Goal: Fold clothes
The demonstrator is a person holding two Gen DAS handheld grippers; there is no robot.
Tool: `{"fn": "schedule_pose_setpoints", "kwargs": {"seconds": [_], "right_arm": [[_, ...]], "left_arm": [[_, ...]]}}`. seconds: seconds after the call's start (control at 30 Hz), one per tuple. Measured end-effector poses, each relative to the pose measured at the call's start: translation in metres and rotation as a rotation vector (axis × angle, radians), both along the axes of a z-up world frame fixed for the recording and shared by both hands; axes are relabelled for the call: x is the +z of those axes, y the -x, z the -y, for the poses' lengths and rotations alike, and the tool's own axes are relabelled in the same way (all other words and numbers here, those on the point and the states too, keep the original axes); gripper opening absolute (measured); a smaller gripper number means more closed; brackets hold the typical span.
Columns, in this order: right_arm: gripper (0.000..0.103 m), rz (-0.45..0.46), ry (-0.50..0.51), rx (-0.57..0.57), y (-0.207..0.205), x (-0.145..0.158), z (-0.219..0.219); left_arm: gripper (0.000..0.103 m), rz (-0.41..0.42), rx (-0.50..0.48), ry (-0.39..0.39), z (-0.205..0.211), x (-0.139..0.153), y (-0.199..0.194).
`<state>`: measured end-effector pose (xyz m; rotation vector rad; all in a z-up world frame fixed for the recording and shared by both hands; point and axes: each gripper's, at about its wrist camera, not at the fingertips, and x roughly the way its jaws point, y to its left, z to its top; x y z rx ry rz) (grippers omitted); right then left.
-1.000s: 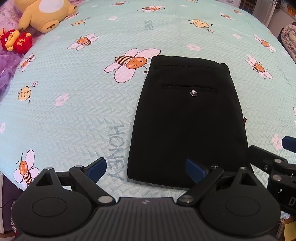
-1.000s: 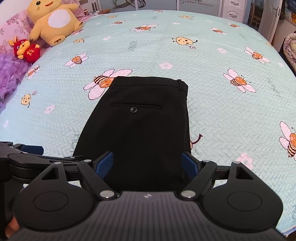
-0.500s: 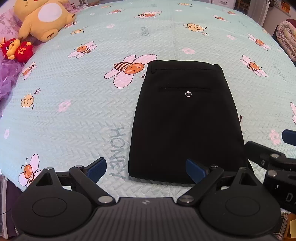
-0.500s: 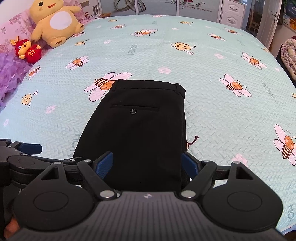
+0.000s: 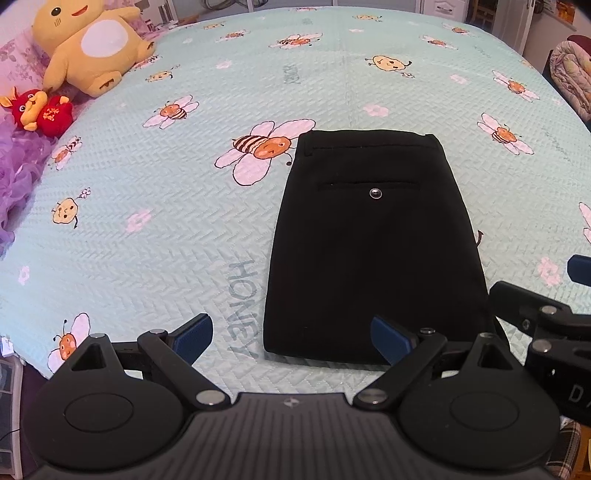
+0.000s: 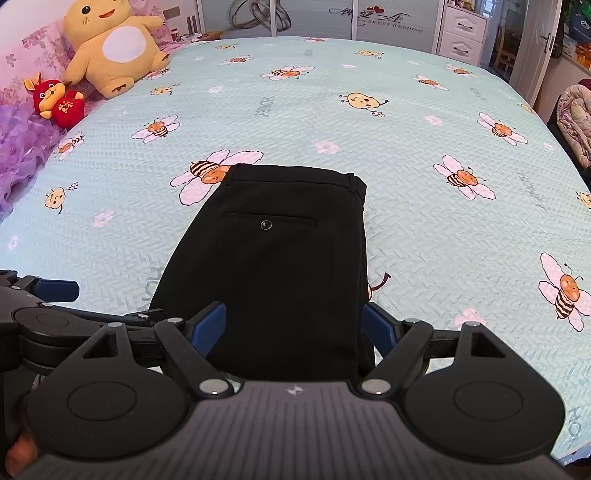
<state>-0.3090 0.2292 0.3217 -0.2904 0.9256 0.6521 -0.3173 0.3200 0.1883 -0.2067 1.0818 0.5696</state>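
Black trousers (image 5: 373,251) lie folded into a neat rectangle on the bed, waistband at the far end and a buttoned back pocket facing up; they also fill the middle of the right wrist view (image 6: 277,266). My left gripper (image 5: 291,338) hovers open near the front edge of the fold, nothing between its blue pads. My right gripper (image 6: 293,326) is open too, its pads either side of the trousers' near end without touching. The right gripper (image 5: 546,314) shows at the right edge of the left wrist view, the left gripper (image 6: 40,306) at the left edge of the right wrist view.
The bed wears a mint quilt (image 5: 166,229) printed with bees. A yellow plush toy (image 6: 114,48) and a small red plush (image 6: 57,101) sit at the far left by purple ruffles (image 6: 18,147). Wardrobes (image 6: 458,26) and a bundled blanket (image 6: 576,118) lie beyond the bed.
Both grippers have drawn back and tilted up from the trousers, so more of the bed and room shows. The trousers stay still, and both grippers stay open.
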Motion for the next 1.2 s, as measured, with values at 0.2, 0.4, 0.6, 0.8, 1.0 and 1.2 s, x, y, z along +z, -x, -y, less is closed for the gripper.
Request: {"fn": "schedule_pose_setpoints", "kwargs": {"seconds": [0.2,0.4,0.6,0.8,1.0,1.2], "right_arm": [[0.081,0.005,0.003,0.002,0.003,0.0,0.0],[0.081,-0.041,-0.012,0.005,0.0,-0.011,0.005],[0.081,-0.1,-0.025,0.01,-0.006,-0.034,0.011],[0.081,-0.103,-0.182,-0.058,-0.025,-0.063,0.07],[0.081,-0.074,-0.32,-0.24,-0.052,-0.098,0.15],[0.081,-0.002,-0.28,-0.458,-0.094,-0.131,0.214]], "left_arm": [[0.096,-0.001,0.002,-0.01,0.001,0.0,0.0],[0.096,-0.024,0.003,-0.007,0.002,-0.009,-0.001],[0.096,-0.063,-0.012,0.012,0.008,-0.029,-0.007],[0.092,0.085,-0.052,0.002,0.032,-0.032,-0.006],[0.092,0.157,-0.241,-0.019,0.095,-0.047,-0.038],[0.092,0.161,-0.461,0.012,0.175,-0.077,-0.098]]}}
